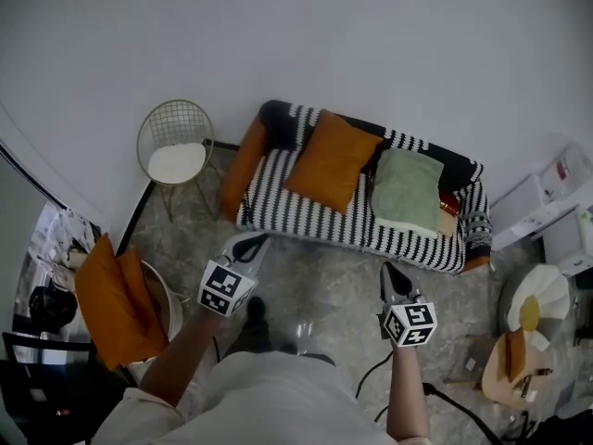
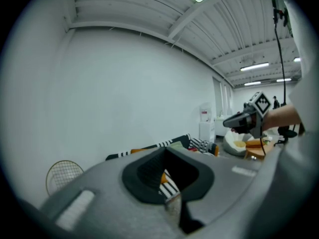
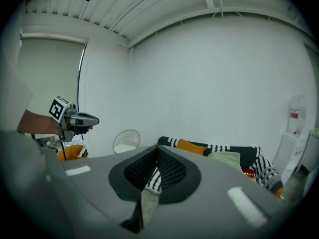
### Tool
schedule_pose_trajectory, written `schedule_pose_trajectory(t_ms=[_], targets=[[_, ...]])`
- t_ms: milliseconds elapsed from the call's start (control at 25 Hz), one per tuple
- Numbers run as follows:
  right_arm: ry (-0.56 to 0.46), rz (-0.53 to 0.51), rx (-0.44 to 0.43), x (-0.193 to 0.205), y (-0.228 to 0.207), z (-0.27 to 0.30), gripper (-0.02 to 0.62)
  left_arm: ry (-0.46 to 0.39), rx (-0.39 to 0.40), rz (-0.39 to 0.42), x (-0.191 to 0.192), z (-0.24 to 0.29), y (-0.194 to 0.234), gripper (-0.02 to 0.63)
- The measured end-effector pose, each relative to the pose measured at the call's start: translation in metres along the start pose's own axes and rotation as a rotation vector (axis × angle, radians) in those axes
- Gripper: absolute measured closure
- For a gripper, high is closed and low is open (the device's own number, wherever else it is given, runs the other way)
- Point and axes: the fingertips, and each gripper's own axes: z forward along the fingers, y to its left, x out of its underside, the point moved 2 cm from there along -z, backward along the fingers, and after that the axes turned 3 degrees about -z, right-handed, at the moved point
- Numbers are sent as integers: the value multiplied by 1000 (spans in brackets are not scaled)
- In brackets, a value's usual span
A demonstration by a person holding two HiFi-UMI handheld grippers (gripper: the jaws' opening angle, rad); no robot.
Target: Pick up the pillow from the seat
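Black-and-white striped fabric covers the long sofa [image 1: 306, 219], which stands against a plain white wall [image 1: 371, 35] on a grey marbled floor [image 1: 320, 281]. Two pillows lie on its seat. An orange square pillow [image 1: 332, 160] leans on the backrest left of the middle. A pale green square pillow [image 1: 408, 191] lies just beside it, toward the right end. Neither pillow is touched by anything but the sofa. An orange bolster cushion [image 1: 243, 168] lies along the sofa's left arm. Left of the sofa stands a round gold wire chair with a white seat pad [image 1: 176, 148]. At the far left, two more orange cushions [image 1: 116, 299] sit stacked on another seat.

The person stands in front of the sofa with both arms held forward. The left gripper [image 1: 250, 245] is over the floor near the sofa's left front edge and points at it without touching. Its jaws are pressed fully together and nothing is between them. The left gripper view shows a strip of the striped sofa beyond their tips. The right gripper [image 1: 393, 273] is lower in the head view, before the sofa's right half and apart from it. Its jaws are also closed tight and empty. The right gripper view looks over them at the sofa with both pillows on it.
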Motion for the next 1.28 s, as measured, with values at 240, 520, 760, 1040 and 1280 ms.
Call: schedule_pose_trajectory(t_ms=[240, 520, 760, 1040, 1280], targets=[[7, 18, 36, -11, -3, 41, 591, 7, 35, 15, 2, 29, 43, 607], [2, 28, 63, -34, 2, 99, 591, 11, 61, 30, -4, 54, 107, 607], [8, 27, 83, -53, 11, 147, 591, 10, 90, 28, -12, 75, 156, 607], [27, 16, 121, -66, 20, 189, 591, 7, 134, 16, -10, 96, 206, 607], [22, 21, 159, -79, 22, 211, 591, -2, 171, 17, -13, 110, 233, 607]])
